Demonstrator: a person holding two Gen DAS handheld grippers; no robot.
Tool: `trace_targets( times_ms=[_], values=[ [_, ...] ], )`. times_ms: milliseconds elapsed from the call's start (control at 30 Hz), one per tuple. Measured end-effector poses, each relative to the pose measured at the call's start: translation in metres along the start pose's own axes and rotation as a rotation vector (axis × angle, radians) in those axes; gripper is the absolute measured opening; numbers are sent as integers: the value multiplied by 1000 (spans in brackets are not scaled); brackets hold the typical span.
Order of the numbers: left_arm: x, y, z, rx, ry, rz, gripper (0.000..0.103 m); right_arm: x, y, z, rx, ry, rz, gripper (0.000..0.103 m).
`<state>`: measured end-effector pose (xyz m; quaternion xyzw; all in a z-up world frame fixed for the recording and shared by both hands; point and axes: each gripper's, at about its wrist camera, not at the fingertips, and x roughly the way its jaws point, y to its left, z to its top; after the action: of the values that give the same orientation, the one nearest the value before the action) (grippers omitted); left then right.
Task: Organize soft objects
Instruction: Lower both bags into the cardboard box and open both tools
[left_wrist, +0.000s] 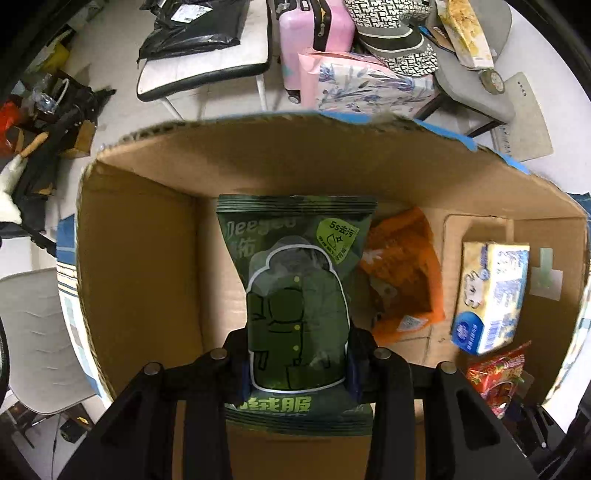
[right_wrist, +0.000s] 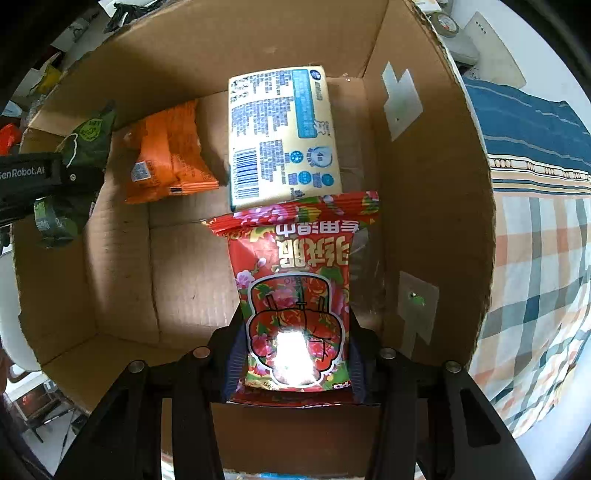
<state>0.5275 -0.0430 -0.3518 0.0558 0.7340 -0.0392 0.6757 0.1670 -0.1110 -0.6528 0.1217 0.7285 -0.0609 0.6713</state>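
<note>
Left tool (left_wrist: 297, 365) around green packet (left_wrist: 295, 280)

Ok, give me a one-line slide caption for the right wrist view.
Right gripper holds a red floral soft packet inside the brown cardboard box, beside an orange packet and yellow tissue pack.

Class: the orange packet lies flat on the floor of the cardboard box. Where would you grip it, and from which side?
Grip the orange packet across its narrow width near the middle, coming straight down from above. It lies flat, with the yellow tissue pack close on one side and open box floor on the other; the walls rule out a sideways approach.
</note>
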Motion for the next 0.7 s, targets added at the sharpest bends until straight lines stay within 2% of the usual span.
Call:
trace_targets(
  times_ms=[167, 333, 433, 500, 567, 633, 700],
  values=[
    [0, 6, 3, -32, 14, -4, 37, 11, -2, 3, 11, 14, 25, 50],
    [-9, 13, 1, -54, 2, -22, 47, 17, 3, 4, 1, 10, 39, 60],
    [-18, 15, -2, -56, -15, -35, 58, 5, 8, -1, -10, -8, 47, 70],
    [-27, 18, -9, -59, -32, -40, 86, -5, 13, -2, -27, -28, 34, 88],
    [-38, 22, -18, -63, -57, -45, 90, -11, 17, -3, -42, -45, 26, 96],
    [-43, 24, -25, -74, -72, -54, 91, -19, 20, -6, -45, -59, 26, 96],
    [-50, 26, -38, -70, -87, -59, 91, -22, 22, -7, -55, -76, 19, 103]
  ],
)
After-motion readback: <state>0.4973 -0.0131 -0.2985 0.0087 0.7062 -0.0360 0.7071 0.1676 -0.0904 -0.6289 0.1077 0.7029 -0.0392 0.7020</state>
